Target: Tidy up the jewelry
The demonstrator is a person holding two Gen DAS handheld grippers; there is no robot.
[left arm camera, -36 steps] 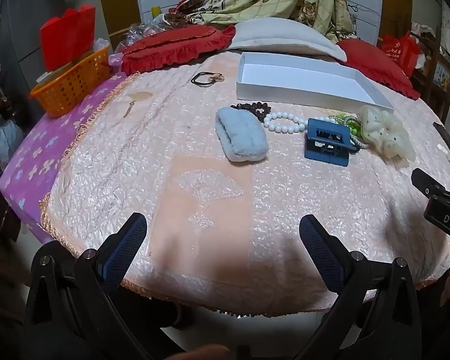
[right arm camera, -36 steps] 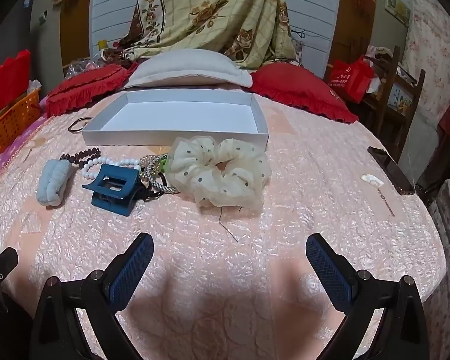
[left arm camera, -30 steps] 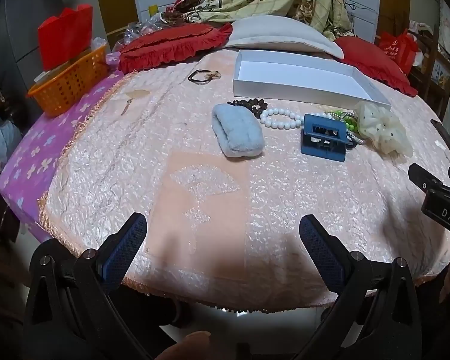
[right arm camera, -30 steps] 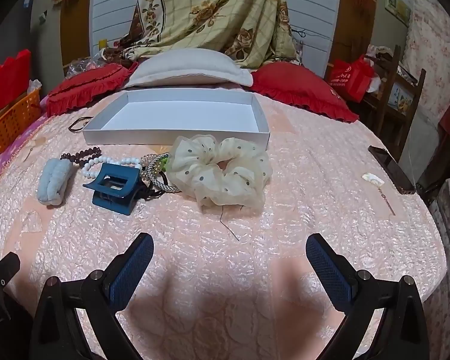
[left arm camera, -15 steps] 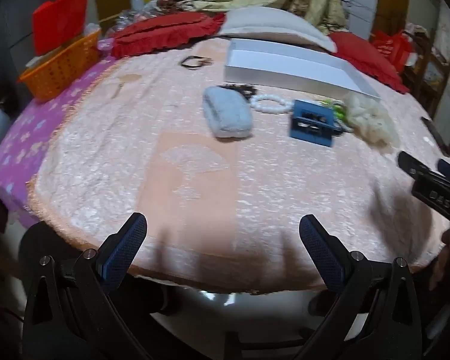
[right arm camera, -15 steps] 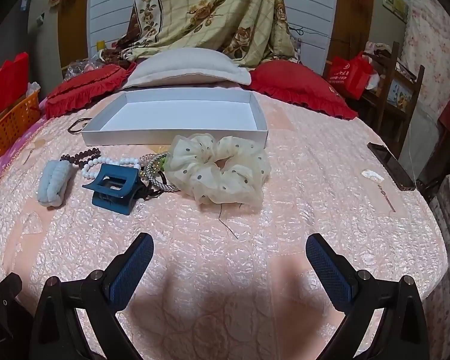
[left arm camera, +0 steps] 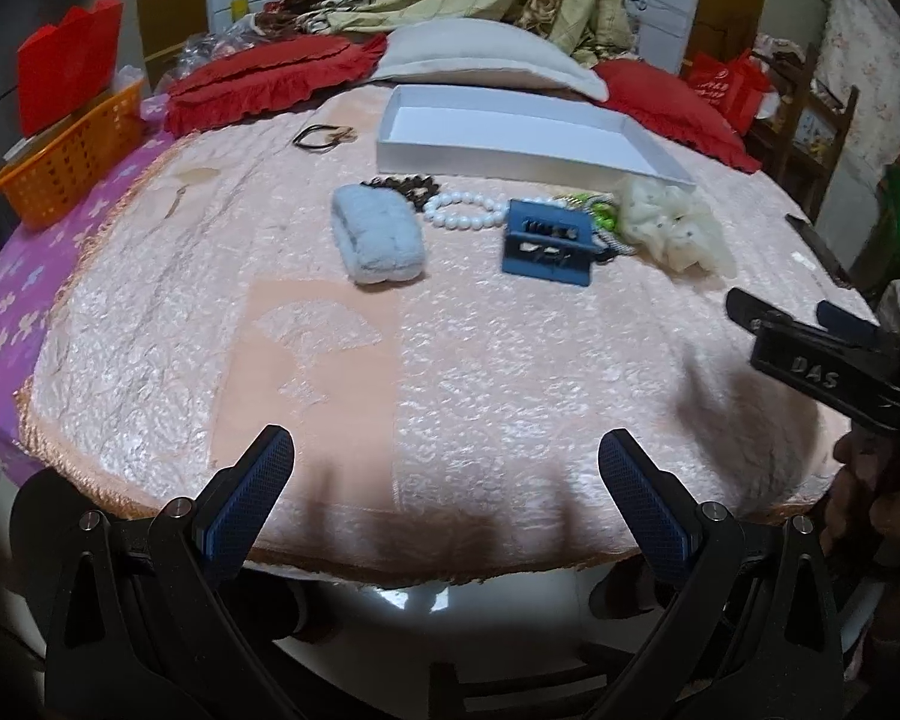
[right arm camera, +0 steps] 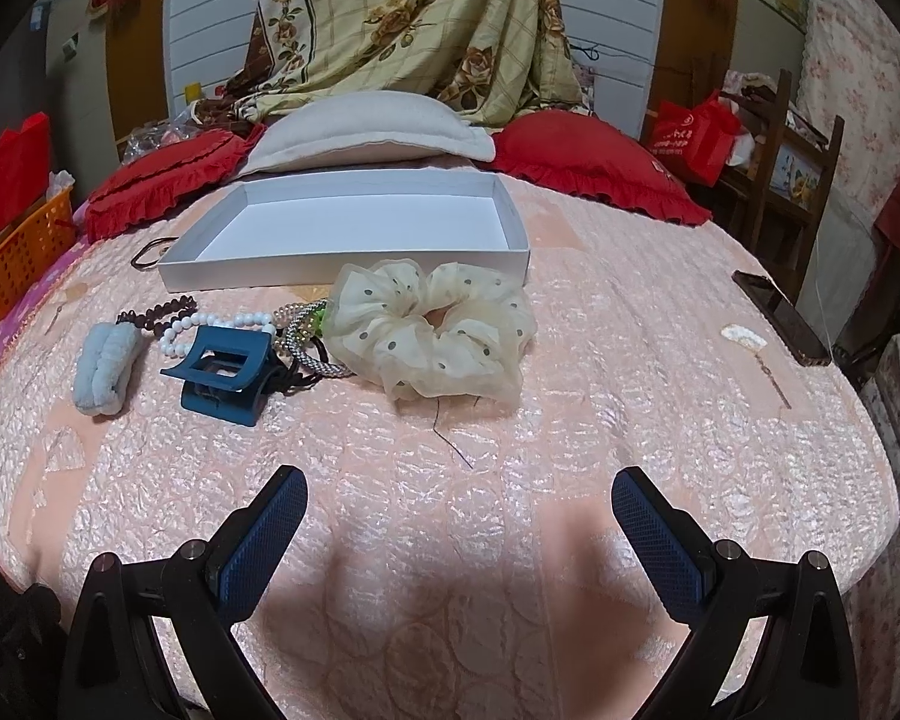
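Both grippers hang over the near edge of the pink quilted bedspread (right arm camera: pixel 630 372), and neither is touching a thing. The left gripper (left arm camera: pixel 444 480) has its jaws spread wide with nothing between the blue pads, and the right gripper (right arm camera: pixel 459 519) is just the same, wide apart and holding nothing. The jewelry and hair pieces lie in a loose row across the middle of the bed, well ahead of both sets of fingers. Farthest left is a fluffy grey-blue scrunchie (left arm camera: pixel 378 234), then a dark beaded bracelet (left arm camera: pixel 402 186) tucked behind it, and a white pearl bracelet (left arm camera: pixel 465 210) just beside that. A blue claw clip (right arm camera: pixel 222 375) sits in front of the pearls, resting against a tangle of silver and green bangles (right arm camera: pixel 306 330). The cream polka-dot scrunchie (right arm camera: pixel 432 330) closes the row on the right, touching the bangles. Just behind the whole line stands the white shallow box (right arm camera: pixel 342 258), open on top with only its white floor showing. A dark hair tie (left arm camera: pixel 318 137) lies apart by the box's far left corner. Off on the right edge of the bed, a phone (right arm camera: pixel 780 315) lies flat.
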